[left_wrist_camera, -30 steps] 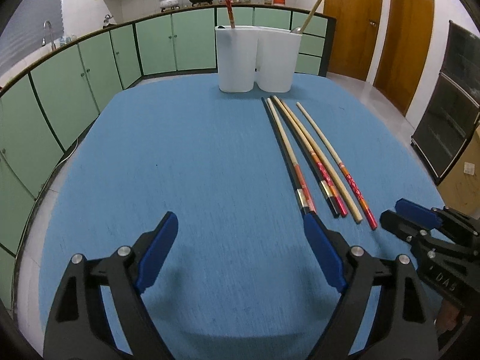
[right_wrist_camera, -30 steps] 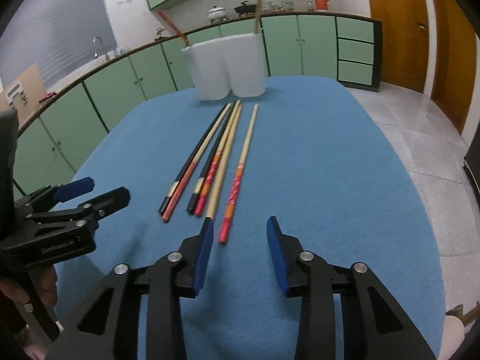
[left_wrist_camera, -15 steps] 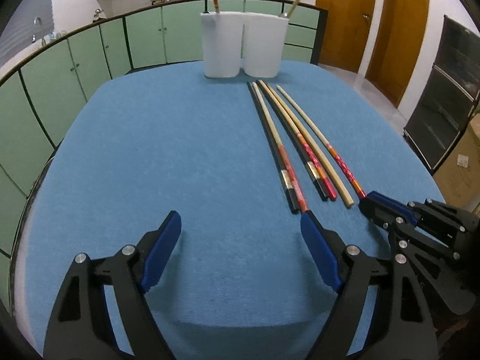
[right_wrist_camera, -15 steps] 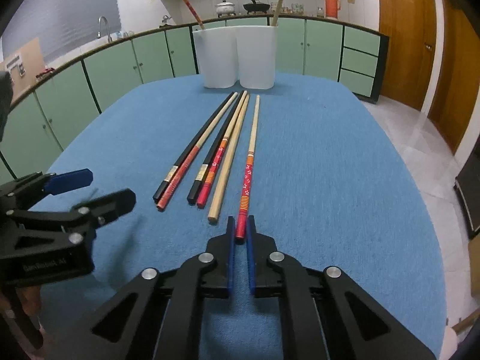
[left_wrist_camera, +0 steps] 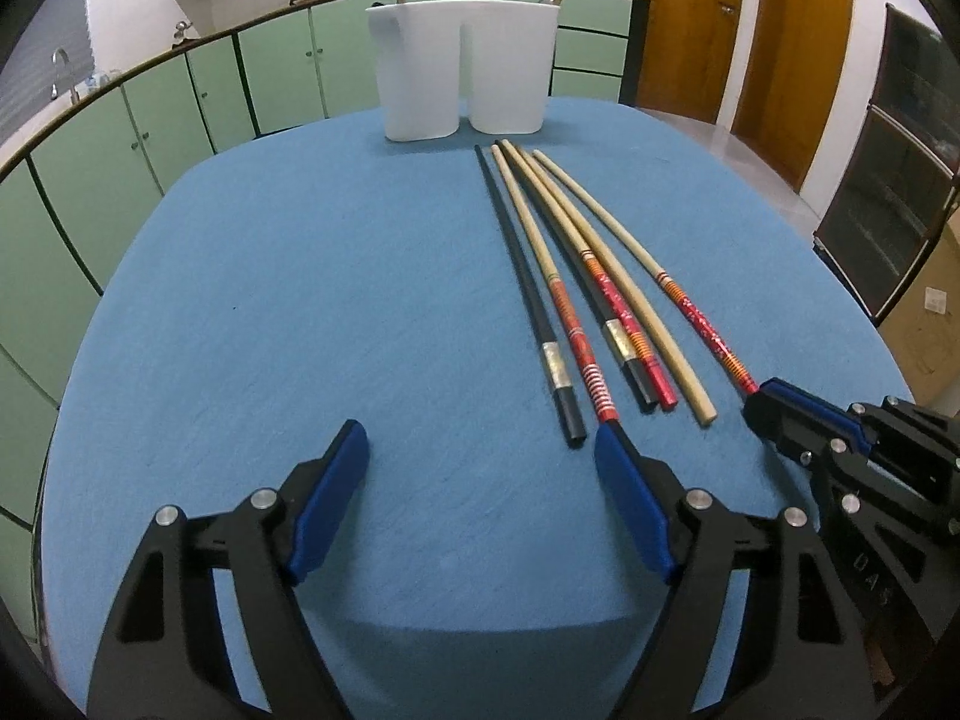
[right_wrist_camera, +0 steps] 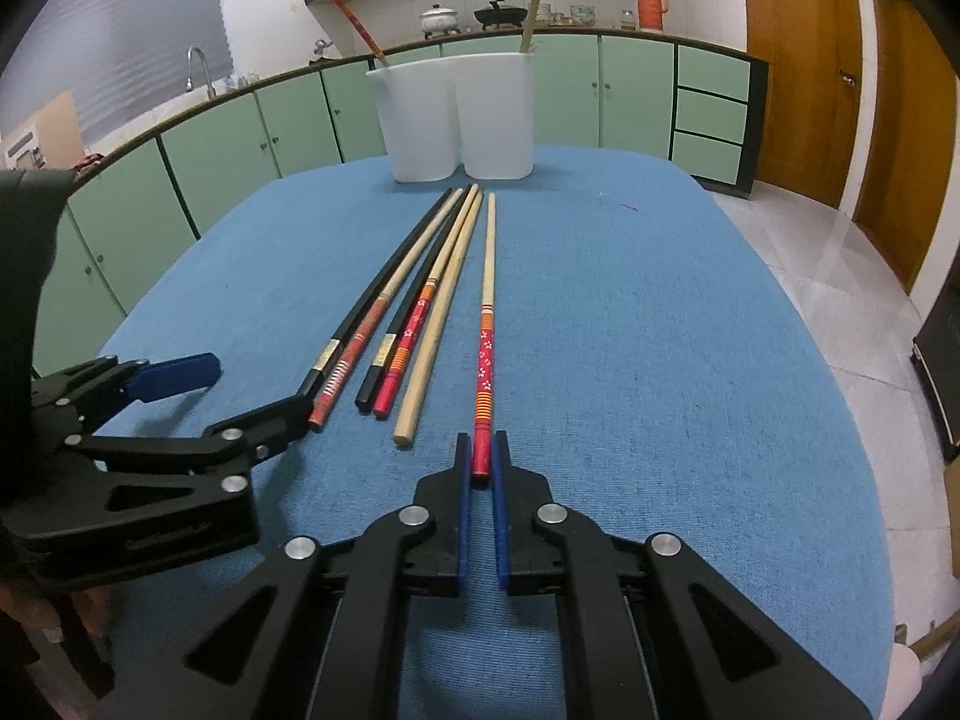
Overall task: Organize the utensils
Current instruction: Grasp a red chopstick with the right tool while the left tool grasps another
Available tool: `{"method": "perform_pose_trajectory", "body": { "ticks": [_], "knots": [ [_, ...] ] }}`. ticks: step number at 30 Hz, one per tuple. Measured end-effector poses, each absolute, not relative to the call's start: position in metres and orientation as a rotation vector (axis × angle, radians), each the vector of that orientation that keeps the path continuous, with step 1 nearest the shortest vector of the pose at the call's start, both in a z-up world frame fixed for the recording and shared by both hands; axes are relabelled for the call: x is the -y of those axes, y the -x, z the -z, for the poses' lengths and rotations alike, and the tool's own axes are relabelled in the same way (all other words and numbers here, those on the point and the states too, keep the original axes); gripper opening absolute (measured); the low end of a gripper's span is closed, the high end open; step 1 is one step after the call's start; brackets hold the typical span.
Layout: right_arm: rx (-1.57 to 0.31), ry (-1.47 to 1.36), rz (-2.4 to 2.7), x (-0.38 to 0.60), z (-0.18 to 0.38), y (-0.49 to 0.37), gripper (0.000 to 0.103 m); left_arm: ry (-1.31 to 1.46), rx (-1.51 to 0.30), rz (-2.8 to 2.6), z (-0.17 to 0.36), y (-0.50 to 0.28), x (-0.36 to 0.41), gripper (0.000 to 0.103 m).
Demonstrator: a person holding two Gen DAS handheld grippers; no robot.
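The red end of a slim round chopstick [right_wrist_camera: 485, 354] is gripped by the right tongs [right_wrist_camera: 480, 468]. The left tongs [left_wrist_camera: 480, 456], closing with nothing between them, are held beside five more chopsticks [left_wrist_camera: 576, 306] on the blue cloth surface [left_wrist_camera: 300, 300].

Both cameras ride low and close over the blue worktop [left_wrist_camera: 240, 330], looking down its length toward the white holder [left_wrist_camera: 462, 60] at the far edge. The left view sits left of the right one. Both share the holder [right_wrist_camera: 456, 114], the chopsticks [right_wrist_camera: 438, 300] and the green cabinets [left_wrist_camera: 150, 120].

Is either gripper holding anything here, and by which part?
Right gripper pinches the rightmost chopstick by its red near end. Left gripper, closing, holds nothing.
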State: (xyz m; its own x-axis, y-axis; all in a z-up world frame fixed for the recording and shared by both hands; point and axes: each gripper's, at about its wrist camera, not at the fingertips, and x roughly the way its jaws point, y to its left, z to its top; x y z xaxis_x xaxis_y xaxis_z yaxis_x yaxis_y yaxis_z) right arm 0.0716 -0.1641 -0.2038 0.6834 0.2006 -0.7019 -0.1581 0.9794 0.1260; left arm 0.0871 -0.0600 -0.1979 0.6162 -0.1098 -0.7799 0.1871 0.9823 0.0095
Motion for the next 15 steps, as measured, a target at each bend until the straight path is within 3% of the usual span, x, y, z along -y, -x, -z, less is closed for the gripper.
{"method": "perform_pose_trajectory", "body": {
  "ticks": [3,12,15],
  "knots": [
    [-0.792,-0.06,-0.203,0.164,0.204,-0.071,0.006,-0.086,-0.887,0.172,0.198,-0.088,0.063,0.069],
    [-0.793,-0.083,-0.202,0.166,0.206,-0.072,0.006,-0.07,-0.872,0.199,0.198,-0.086,0.071,0.038],
    [-0.794,-0.091,-0.206,0.167,0.206,-0.074,0.006,-0.067,-0.867,0.207,0.197,-0.085,0.073,0.021]
  ]
}}
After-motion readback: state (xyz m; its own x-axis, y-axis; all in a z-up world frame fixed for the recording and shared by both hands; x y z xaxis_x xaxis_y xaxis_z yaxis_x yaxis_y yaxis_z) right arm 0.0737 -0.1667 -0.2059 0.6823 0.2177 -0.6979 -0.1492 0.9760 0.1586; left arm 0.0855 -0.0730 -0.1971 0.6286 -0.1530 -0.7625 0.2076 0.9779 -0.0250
